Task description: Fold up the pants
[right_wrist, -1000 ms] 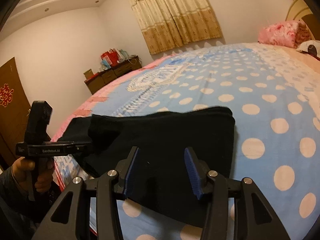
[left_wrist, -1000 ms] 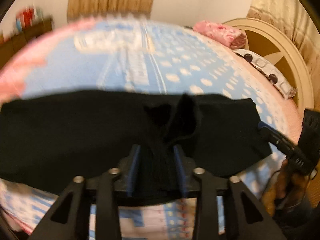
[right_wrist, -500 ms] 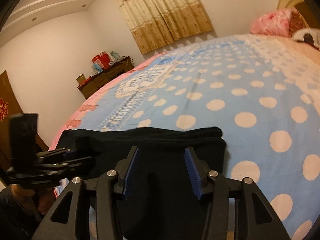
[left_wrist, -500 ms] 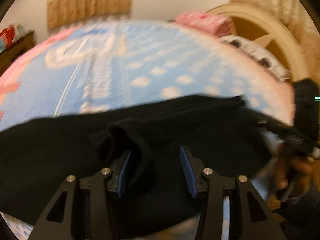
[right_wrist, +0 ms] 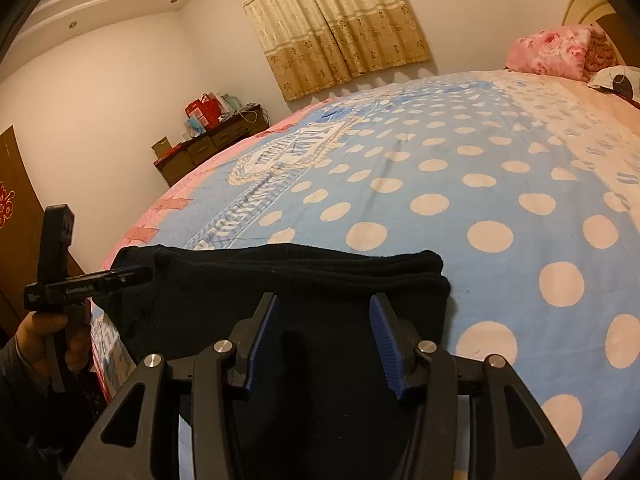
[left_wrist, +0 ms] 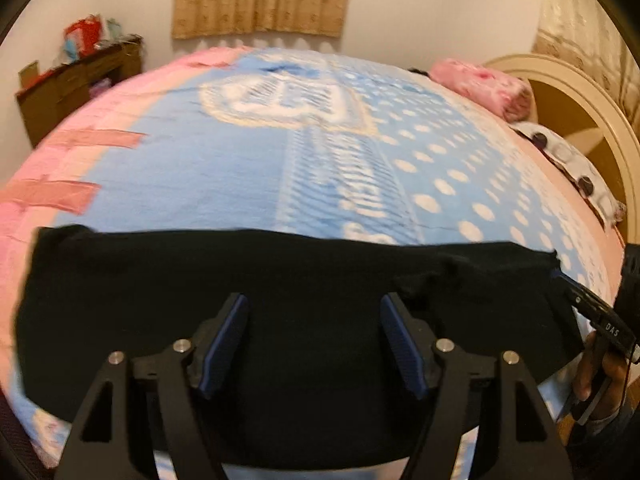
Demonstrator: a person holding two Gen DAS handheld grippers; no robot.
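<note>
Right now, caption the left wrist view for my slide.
Open left tongs hover over folded black pants on the polka-dot bedspread.

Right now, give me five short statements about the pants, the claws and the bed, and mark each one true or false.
1. The black fabric pants lie on the blue polka-dot bedspread. True.
2. The left claw clamps a fold of the pants. False: its jaws have just been opening and stand apart, gripping nothing.
3. The right claw is open over the pants. True.
4. The pants hang off the pink floral pillow. False: the pillow sits far off, by the headboard.
5. The curtains are blue. False: they are tan.
</note>
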